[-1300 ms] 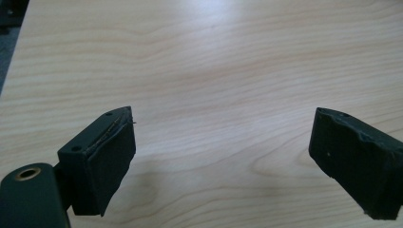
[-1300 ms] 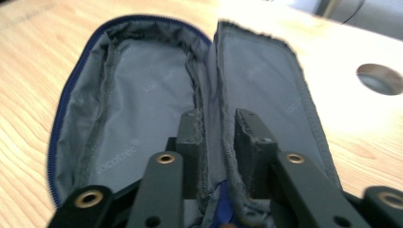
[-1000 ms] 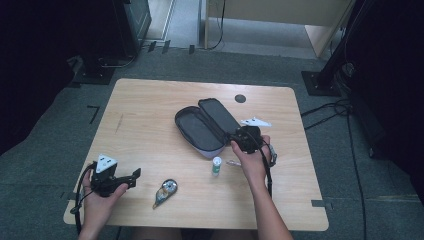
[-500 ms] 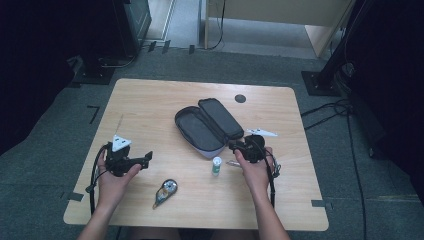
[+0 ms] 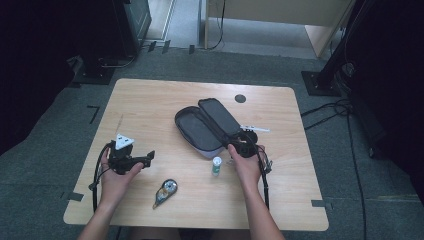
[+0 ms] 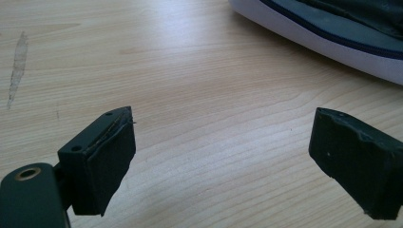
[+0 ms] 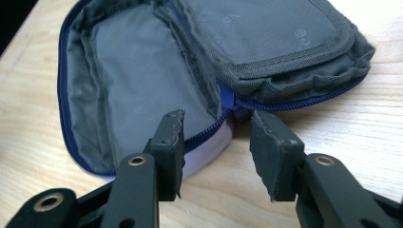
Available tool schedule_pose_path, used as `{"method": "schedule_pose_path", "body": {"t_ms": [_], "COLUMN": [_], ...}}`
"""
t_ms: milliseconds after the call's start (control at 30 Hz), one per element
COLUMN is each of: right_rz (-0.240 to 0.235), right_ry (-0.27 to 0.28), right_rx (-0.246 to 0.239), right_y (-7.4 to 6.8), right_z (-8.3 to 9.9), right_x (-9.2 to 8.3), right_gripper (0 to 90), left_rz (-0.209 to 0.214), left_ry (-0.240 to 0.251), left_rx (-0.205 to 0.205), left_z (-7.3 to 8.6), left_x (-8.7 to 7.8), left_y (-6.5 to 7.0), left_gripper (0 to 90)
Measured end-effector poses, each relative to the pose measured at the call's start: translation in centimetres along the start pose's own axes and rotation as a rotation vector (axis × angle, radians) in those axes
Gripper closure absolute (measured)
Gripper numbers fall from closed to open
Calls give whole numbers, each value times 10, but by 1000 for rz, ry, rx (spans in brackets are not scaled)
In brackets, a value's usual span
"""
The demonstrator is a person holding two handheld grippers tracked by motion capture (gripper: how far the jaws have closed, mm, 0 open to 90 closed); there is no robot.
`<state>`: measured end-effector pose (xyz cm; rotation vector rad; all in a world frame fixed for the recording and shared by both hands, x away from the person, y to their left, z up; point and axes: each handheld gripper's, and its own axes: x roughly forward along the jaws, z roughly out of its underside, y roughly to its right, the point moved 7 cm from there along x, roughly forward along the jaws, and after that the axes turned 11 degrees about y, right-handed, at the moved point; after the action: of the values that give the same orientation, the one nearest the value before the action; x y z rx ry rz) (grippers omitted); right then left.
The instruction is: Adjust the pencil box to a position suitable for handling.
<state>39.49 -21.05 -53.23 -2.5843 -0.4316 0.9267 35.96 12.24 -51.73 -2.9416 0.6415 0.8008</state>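
since the left gripper (image 5: 149, 157) shifted, right gripper (image 7: 216, 142) jaws reopened.

On the wooden table (image 5: 150, 100) we see a small white bottle with a green cap (image 5: 216, 165) standing near the middle, and a correction tape dispenser (image 5: 165, 192) lying nearer, to its left. We also note a dark round spot (image 5: 240, 98) at the table's far side.

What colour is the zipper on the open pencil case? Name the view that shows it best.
Blue. The zipper edges the grey pencil case, clearest in the right gripper view.
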Motion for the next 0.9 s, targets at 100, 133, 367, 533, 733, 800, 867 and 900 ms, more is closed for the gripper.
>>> {"method": "schedule_pose_path", "body": {"t_ms": [100, 133, 367, 533, 733, 800, 867, 900], "right_rz": [14, 15, 78, 116, 121, 73, 61, 34], "right_ry": [0, 1, -39, -53, -27, -1, 11, 28], "right_rx": [19, 23, 39, 12, -130, -174, -220, -242], "right_y": [-3, -4, -1, 0, 3, 1, 1, -2], "right_z": [-4, -5, -5, -2, -10, -14, -17, -18], "right_x": [6, 8, 21, 29, 29, 28, 27, 26], "right_gripper": [554, 554, 573, 742, 881, 886, 887, 888], "left_rz": [-3, -6, -7, 0, 1, 10, 12, 15], "left_ry": [-2, -4, -8, -1, 6, 11, 12, 12], "left_rx": [3, 6, 22, 22, 39, 31, 30, 27], "left_z": [0, 1, 1, -2, -5, -6, -7, -8], "left_x": [2, 3, 10, 11, 14, 15, 17, 18], "left_y": [-2, -3, -3, -2, 1, 3, 4, 6], "left_gripper": [88, 88, 89, 88, 131, 153, 153, 153]}}
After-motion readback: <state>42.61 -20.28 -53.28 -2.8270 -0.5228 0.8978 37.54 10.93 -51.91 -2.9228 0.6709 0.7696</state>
